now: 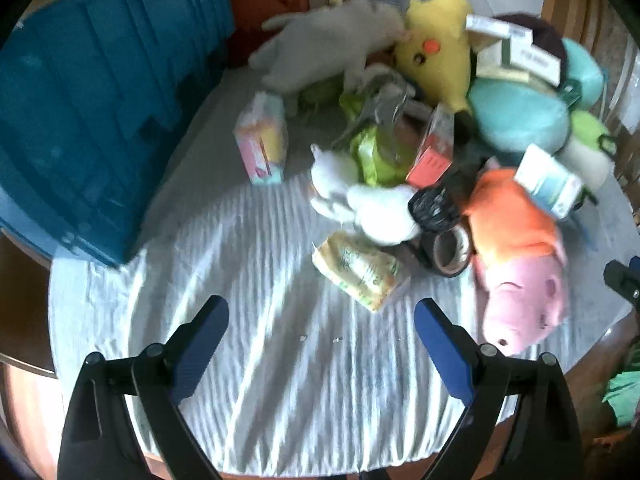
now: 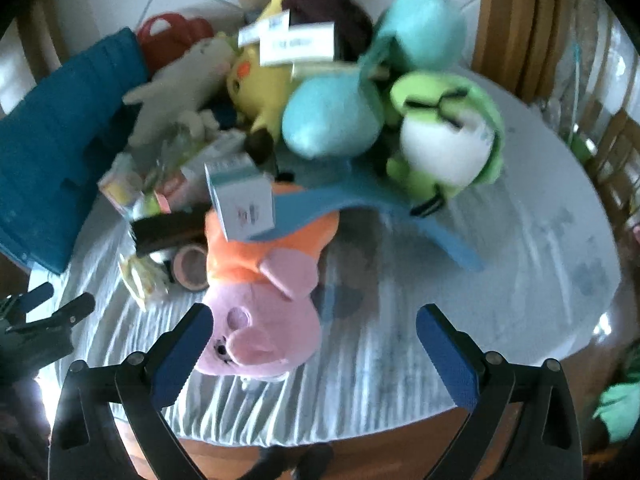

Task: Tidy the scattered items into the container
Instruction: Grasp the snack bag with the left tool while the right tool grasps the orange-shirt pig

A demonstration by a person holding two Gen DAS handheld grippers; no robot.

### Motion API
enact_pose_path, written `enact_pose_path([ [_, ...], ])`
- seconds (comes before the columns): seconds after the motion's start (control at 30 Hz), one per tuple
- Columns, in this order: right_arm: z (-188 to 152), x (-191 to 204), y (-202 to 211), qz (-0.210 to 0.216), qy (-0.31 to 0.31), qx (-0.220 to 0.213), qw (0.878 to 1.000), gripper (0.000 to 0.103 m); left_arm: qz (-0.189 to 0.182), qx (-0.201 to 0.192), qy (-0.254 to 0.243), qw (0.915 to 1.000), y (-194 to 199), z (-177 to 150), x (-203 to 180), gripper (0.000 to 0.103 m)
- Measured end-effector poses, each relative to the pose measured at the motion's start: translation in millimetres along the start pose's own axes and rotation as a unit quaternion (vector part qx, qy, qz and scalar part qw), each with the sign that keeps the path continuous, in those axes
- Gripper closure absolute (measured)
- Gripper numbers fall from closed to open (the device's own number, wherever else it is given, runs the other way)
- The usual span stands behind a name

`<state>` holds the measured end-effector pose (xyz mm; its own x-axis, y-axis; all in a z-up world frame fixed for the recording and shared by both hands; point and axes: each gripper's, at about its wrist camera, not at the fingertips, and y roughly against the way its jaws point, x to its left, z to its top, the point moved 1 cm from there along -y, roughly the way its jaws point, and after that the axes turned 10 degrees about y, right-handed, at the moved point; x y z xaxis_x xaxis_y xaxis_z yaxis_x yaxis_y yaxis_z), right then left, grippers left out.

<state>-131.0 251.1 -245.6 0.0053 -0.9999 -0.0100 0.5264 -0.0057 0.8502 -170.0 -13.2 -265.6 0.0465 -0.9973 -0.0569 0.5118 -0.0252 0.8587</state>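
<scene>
A round table under a ribbed white cloth (image 1: 248,264) carries a heap of toys and small packages, with a large teal ribbed plastic crate (image 1: 92,112) standing at its left edge. Taking that crate as the landmark, the scattered things all lie to its right, outside it. Nearest to it is a small pastel carton (image 1: 264,140), then a white soft toy (image 1: 360,200) and a yellow-green foil packet (image 1: 360,268). Farther right lies a pink pig plush in an orange top (image 2: 260,300), with a white and teal box (image 2: 244,196) resting on its back. Behind them sit a yellow plush (image 1: 436,48) and a green frog plush (image 2: 444,136).

The left gripper (image 1: 320,340) hovers over bare cloth, fingers spread wide, holding nothing. The right gripper (image 2: 316,344) is likewise spread wide and empty, its left finger just beside the pig's snout.
</scene>
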Motion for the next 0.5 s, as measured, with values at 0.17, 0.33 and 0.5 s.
enact_pose_path([
  [0.17, 2.6, 9.2, -32.8, 0.007, -0.005, 0.017, 1.0, 0.0, -0.008, 0.024, 0.007, 0.9997, -43.1, 1.3, -10.9, 0.008],
  [0.33, 11.3, 17.2, -58.9, 0.013, -0.01, 0.029, 0.999, 0.0, -0.013, 0.052, 0.013, 0.9985, -83.5, 2.8, -20.9, 0.008],
  [0.5, 19.8, 25.3, -84.9, 0.019, -0.015, 0.042, 0.999, 0.0, -0.005, 0.074, 0.012, 0.9972, -107.3, 2.9, -24.1, 0.008],
])
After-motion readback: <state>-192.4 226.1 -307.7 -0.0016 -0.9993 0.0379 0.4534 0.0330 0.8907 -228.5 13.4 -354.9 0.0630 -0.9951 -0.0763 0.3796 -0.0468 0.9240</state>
